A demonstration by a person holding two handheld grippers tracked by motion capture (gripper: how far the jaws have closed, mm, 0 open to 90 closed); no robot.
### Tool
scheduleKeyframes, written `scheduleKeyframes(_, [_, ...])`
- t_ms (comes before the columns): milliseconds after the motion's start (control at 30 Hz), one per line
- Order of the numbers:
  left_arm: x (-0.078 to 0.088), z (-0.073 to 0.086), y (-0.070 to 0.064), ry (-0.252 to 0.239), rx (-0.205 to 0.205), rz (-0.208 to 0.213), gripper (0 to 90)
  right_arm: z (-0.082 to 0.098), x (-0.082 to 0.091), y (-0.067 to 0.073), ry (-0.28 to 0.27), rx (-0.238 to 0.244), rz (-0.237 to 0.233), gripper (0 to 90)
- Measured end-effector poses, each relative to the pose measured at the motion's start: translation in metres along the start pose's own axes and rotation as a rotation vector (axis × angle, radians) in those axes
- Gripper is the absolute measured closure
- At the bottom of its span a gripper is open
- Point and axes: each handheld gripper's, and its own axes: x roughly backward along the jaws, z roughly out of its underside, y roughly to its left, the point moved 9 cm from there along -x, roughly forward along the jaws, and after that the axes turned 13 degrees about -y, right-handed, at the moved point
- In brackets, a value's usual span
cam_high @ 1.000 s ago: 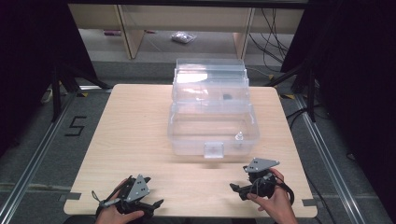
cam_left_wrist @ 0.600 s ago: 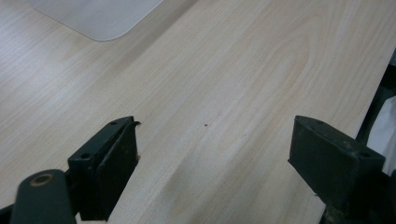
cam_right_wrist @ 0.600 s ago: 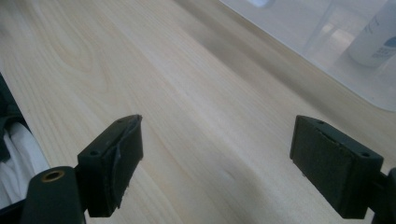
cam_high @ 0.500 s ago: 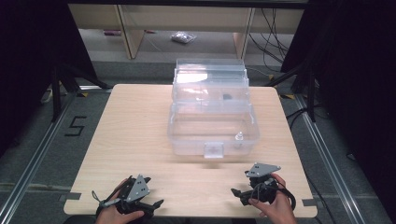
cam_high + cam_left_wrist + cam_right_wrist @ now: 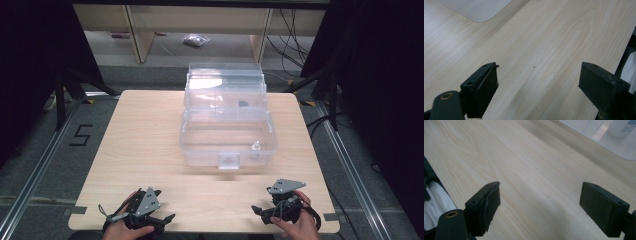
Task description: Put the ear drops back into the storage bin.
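while both hands rest at the near table (image 5: pixel 150 130) edge, the left gripper (image 5: pixel 161 218) and right gripper (image 5: pixel 259 210) hold their fingers spread wide around nothing; the clear box (image 5: pixel 227 125) sits well ahead of them, untouched.

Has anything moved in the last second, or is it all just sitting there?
The right gripper slid back toward the table's near edge, jaws wide and empty. The left gripper and the clear plastic box stayed put.
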Motion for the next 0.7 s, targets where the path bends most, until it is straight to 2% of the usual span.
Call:
scheduleKeyframes(67, [-0.001,0.000,0.001,-0.004,-0.004,-0.010,15.0,0.003,0.004,0.001,0.032,-0.016,-0.006,17.7])
scheduleKeyframes(100, [-0.001,0.000,0.001,-0.003,-0.005,-0.009,15.0,0.004,0.004,0.001,0.029,-0.016,-0.006,17.7])
scheduleKeyframes(133, [-0.001,0.000,0.001,-0.005,-0.003,-0.009,15.0,0.004,0.002,-0.001,0.004,-0.010,0.006,17.7])
scheduleKeyframes(167, [-0.001,0.000,0.001,-0.005,-0.004,-0.011,15.0,0.005,0.004,0.000,0.020,-0.014,0.001,17.7])
scheduleKeyframes(300, [0.000,0.000,0.000,-0.002,-0.002,-0.003,15.0,0.008,0.007,0.001,0.014,-0.037,0.006,17.5])
scheduleKeyframes(333, [-0.001,0.000,0.001,-0.005,-0.005,-0.008,15.0,0.010,0.009,0.000,0.027,-0.020,0.005,17.5])
scheduleKeyframes(433, [-0.001,0.000,0.000,-0.010,-0.005,-0.004,14.9,0.011,0.011,0.001,0.026,-0.019,-0.001,17.5])
scheduleKeyframes(467, [-0.001,0.000,0.001,-0.009,-0.007,-0.005,15.0,0.011,0.009,-0.001,0.003,0.002,0.007,17.5])
scheduleKeyframes(500, [-0.001,0.000,0.001,-0.005,-0.006,-0.010,15.0,0.013,0.011,0.001,0.026,-0.024,0.005,17.5])
scheduleKeyframes(567, [-0.001,0.000,0.001,-0.004,-0.006,-0.010,15.0,0.014,0.011,0.000,0.021,-0.012,0.005,17.4])
scheduleKeyframes(633, [-0.001,-0.001,-0.001,-0.016,-0.001,-0.002,15.0,0.017,0.013,0.004,0.049,-0.060,0.014,17.3])
scheduleKeyframes(667, [-0.001,-0.001,-0.001,-0.016,-0.001,-0.002,15.0,0.016,0.013,0.002,0.041,-0.034,0.007,17.3])
scheduleKeyframes(700, [-0.001,0.000,0.000,-0.006,-0.005,-0.008,15.0,0.015,0.012,0.002,0.039,-0.031,0.007,17.3])
